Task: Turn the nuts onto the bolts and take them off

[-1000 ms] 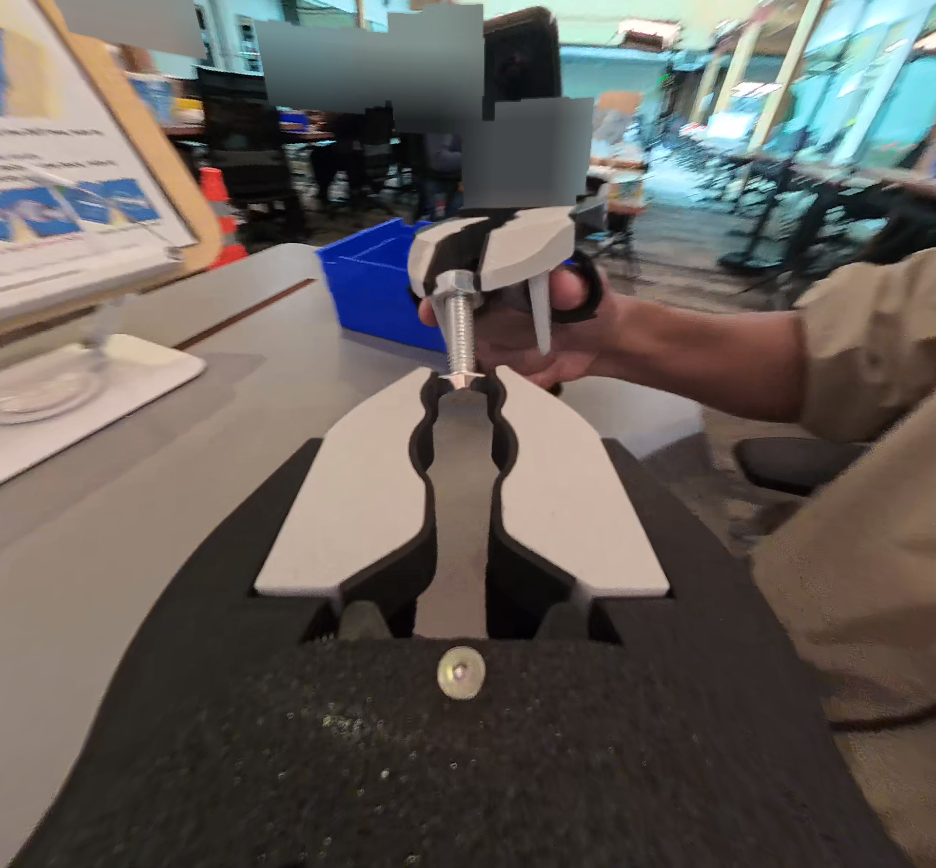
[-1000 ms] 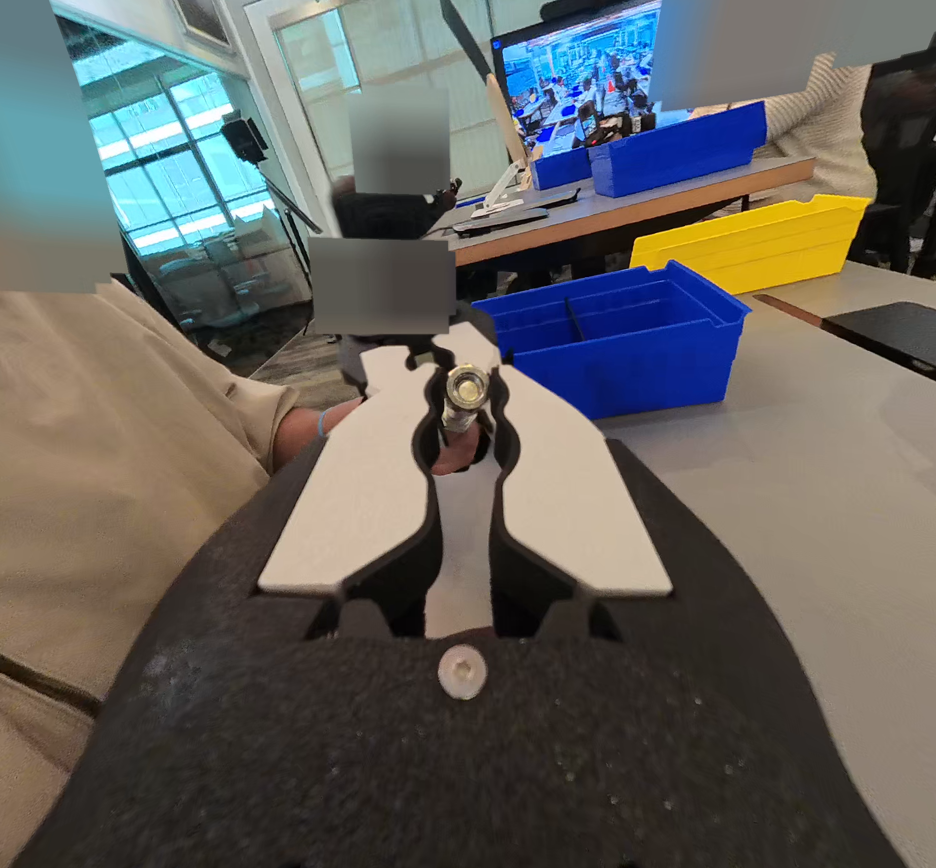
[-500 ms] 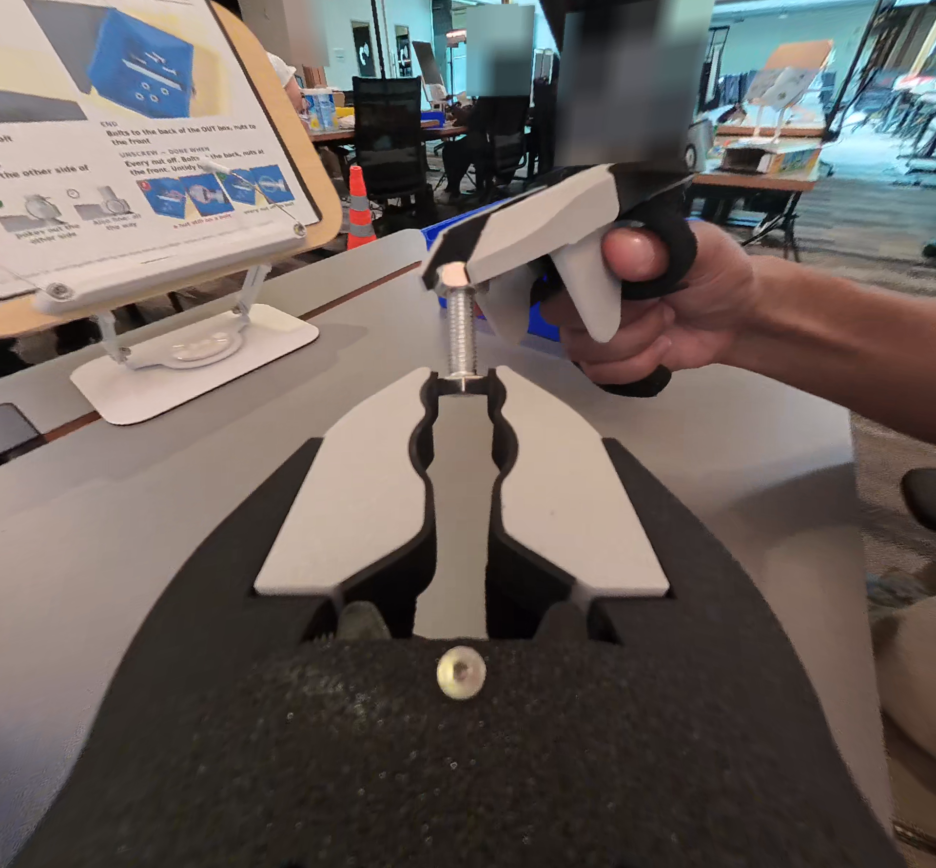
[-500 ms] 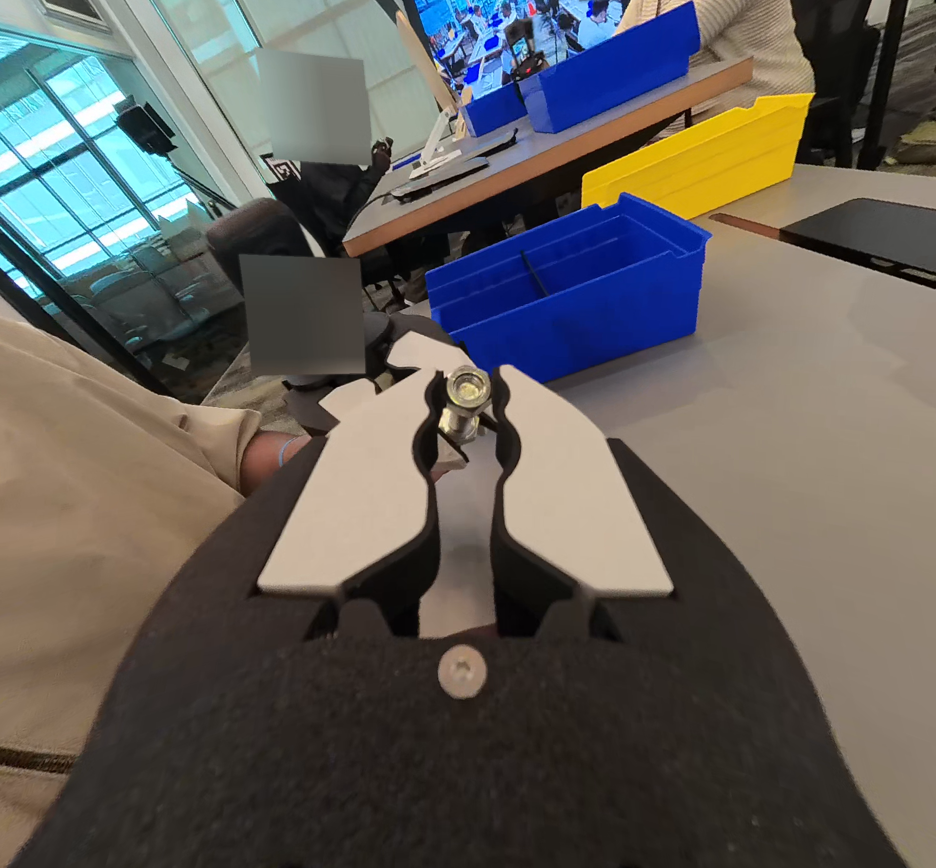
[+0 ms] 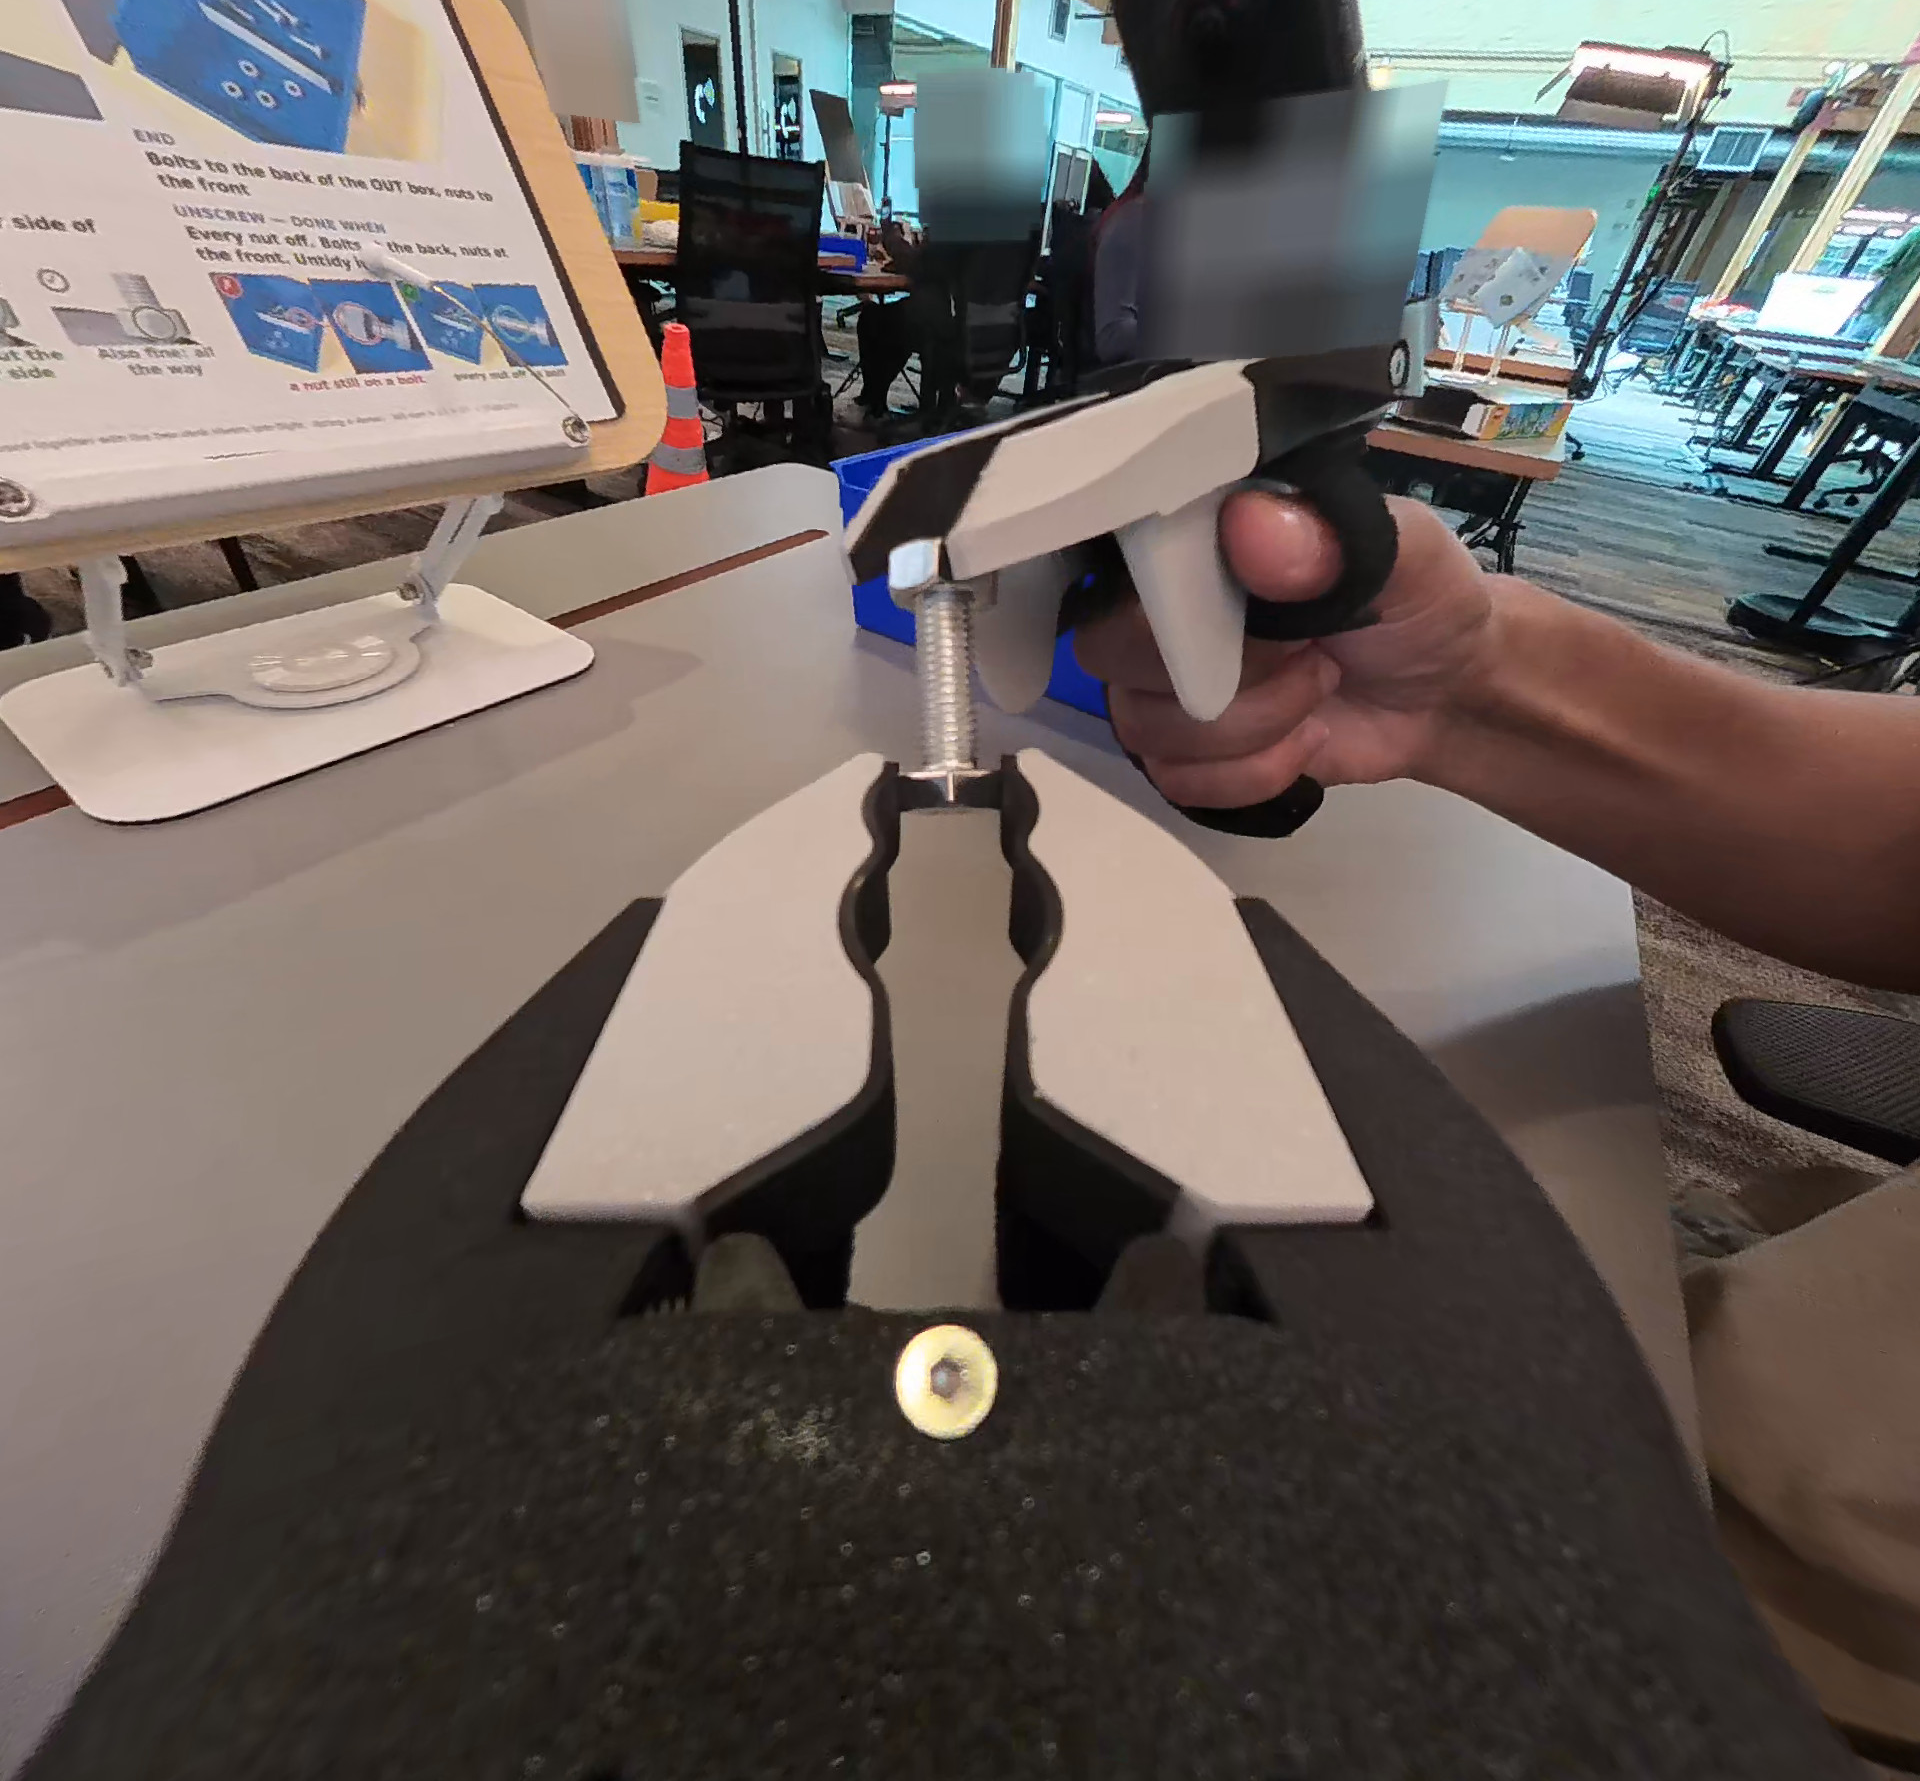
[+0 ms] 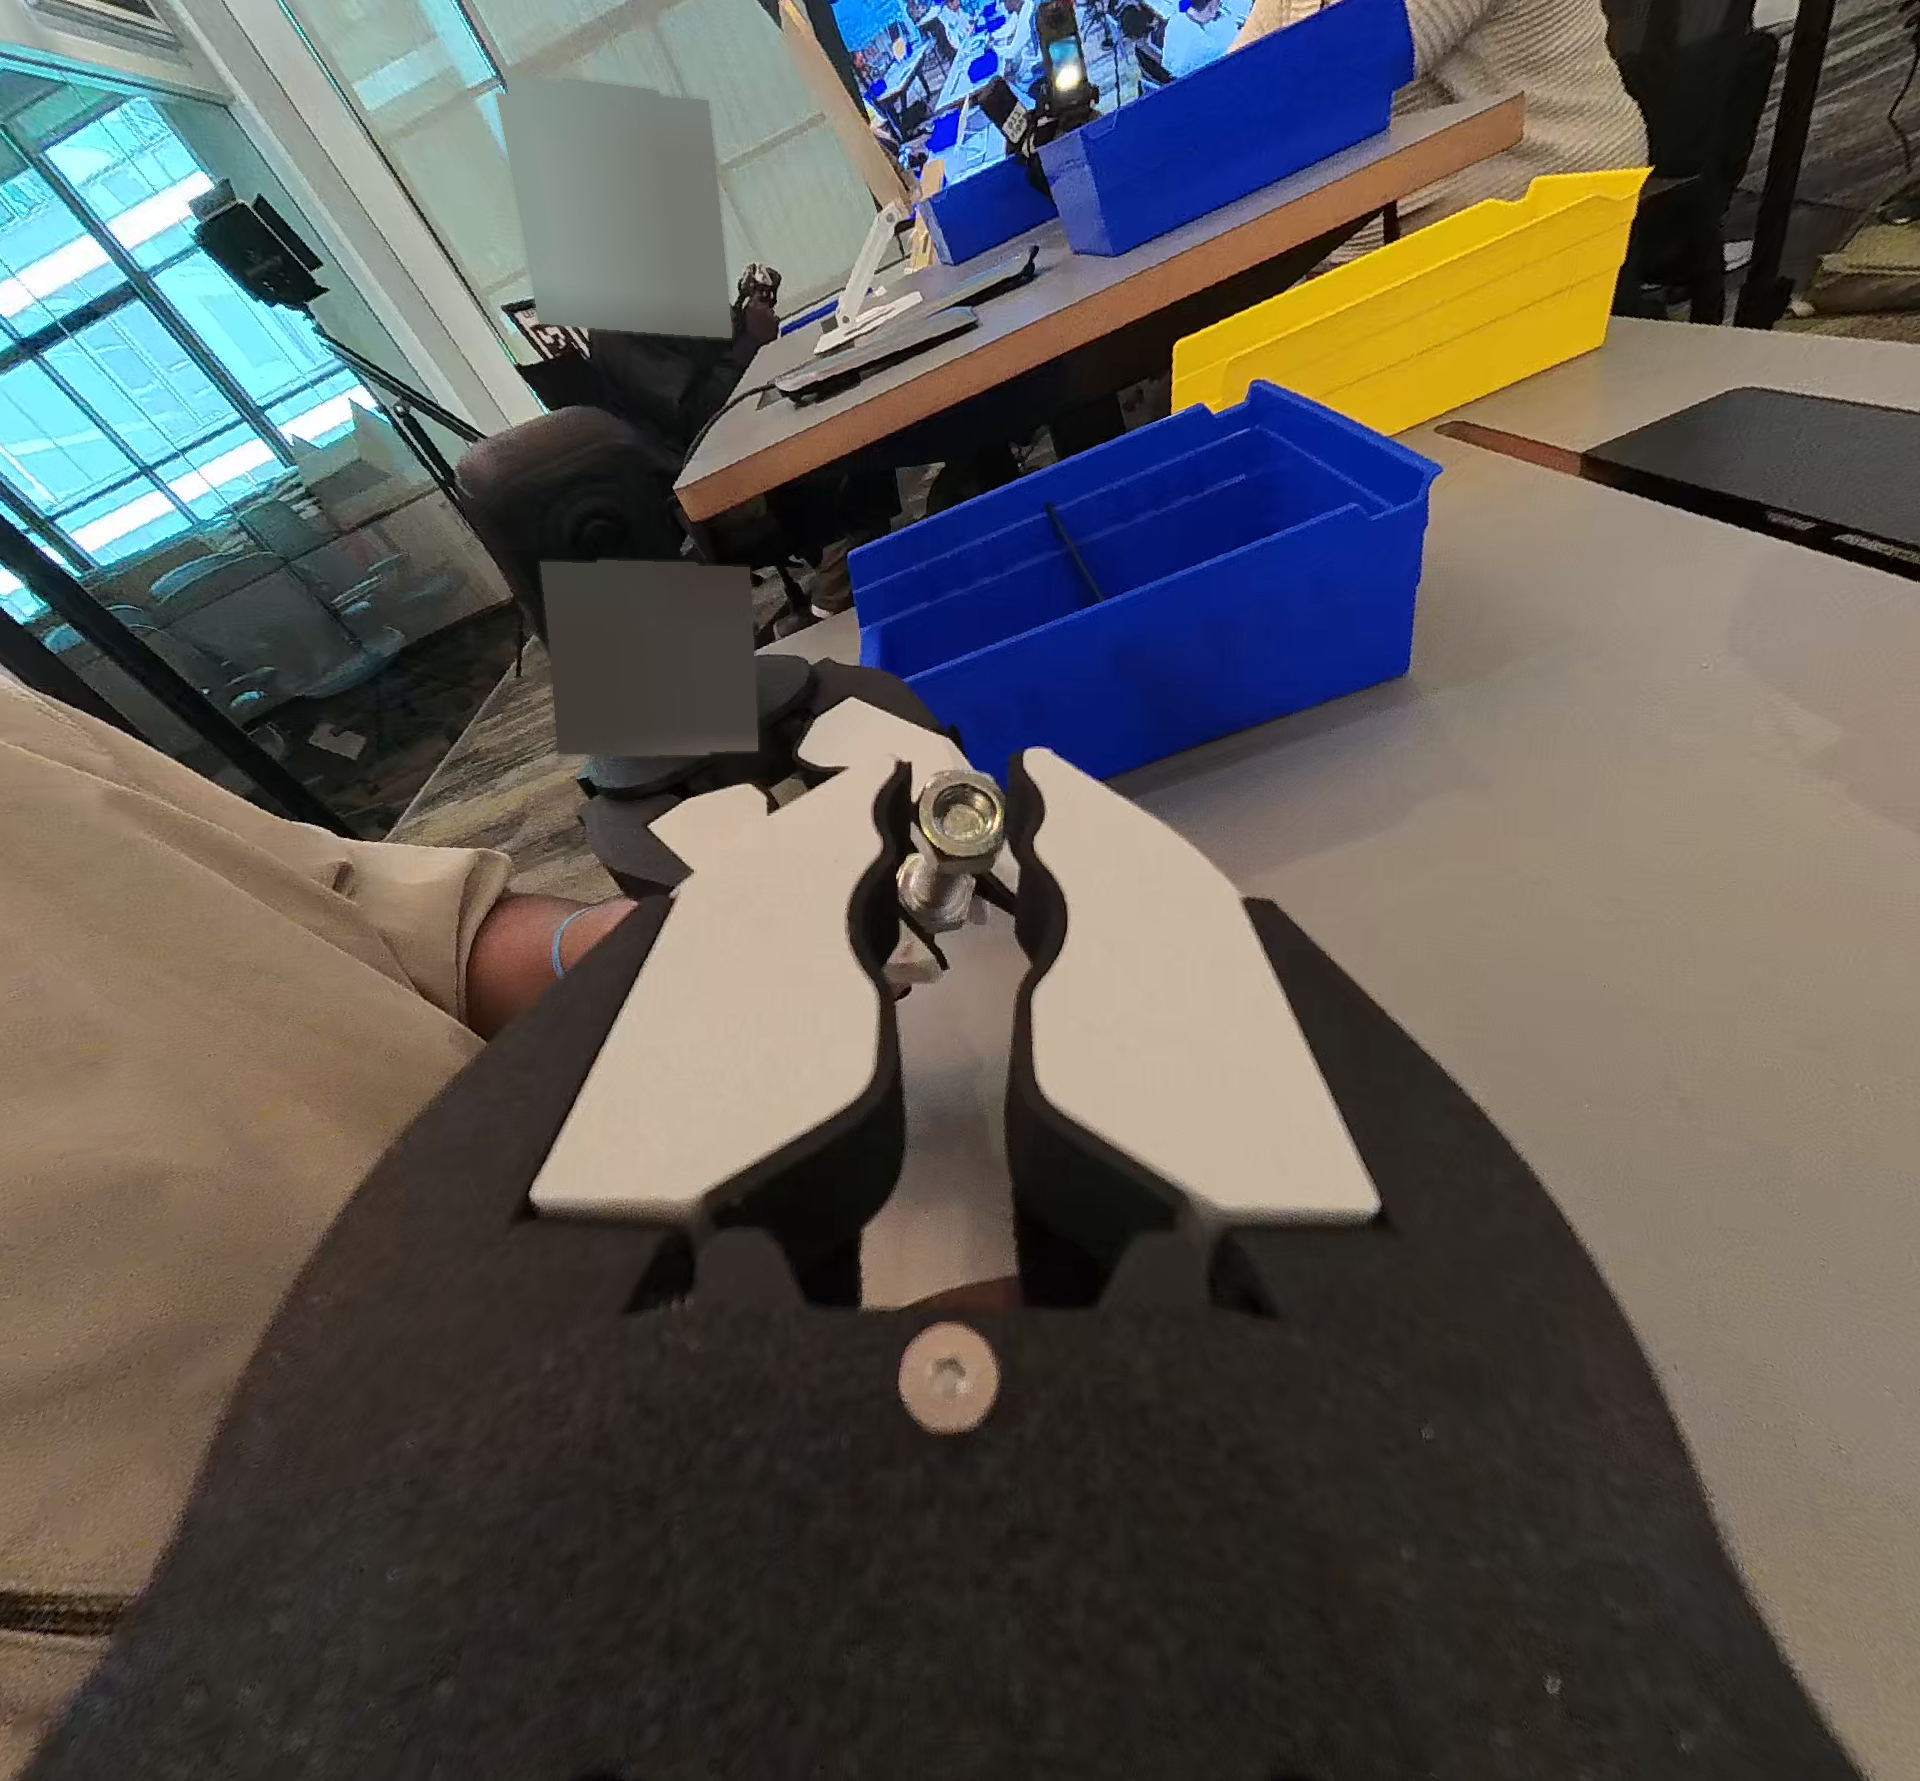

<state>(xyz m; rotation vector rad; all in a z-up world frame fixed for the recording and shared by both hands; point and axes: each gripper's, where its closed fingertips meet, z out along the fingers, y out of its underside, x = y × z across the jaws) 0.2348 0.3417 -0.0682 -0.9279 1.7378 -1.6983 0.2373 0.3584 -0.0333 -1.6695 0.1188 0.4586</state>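
Basically mid-thread: the left gripper (image 5: 948,786) is clamped on the flat head at the lower end of the bolt (image 5: 945,682), and the right gripper (image 5: 914,568) is clamped on the nut (image 5: 918,572) at the top end of the shank. The bolt is held up in the air above the grey table (image 5: 312,900), nearer the person than the blue bin (image 6: 1143,630), which sits just behind it. Its long axis runs close to upright in the left wrist view, head down and threaded tip up into the nut; in the right wrist view I look nearly along that axis, straight into the nut's (image 6: 961,817) bore, with thread showing beyond it. To do the step well, as I judge it: keep the left gripper fixed and the bolt plumb, twist the right wrist about the bolt's axis only, no sideways pull or the thread may bind or the head slip out of the tips. Release and re-grip the nut between turns without letting it drop. Cannot tell from these views whether the nut is going on or coming off; most of the thread is bare.
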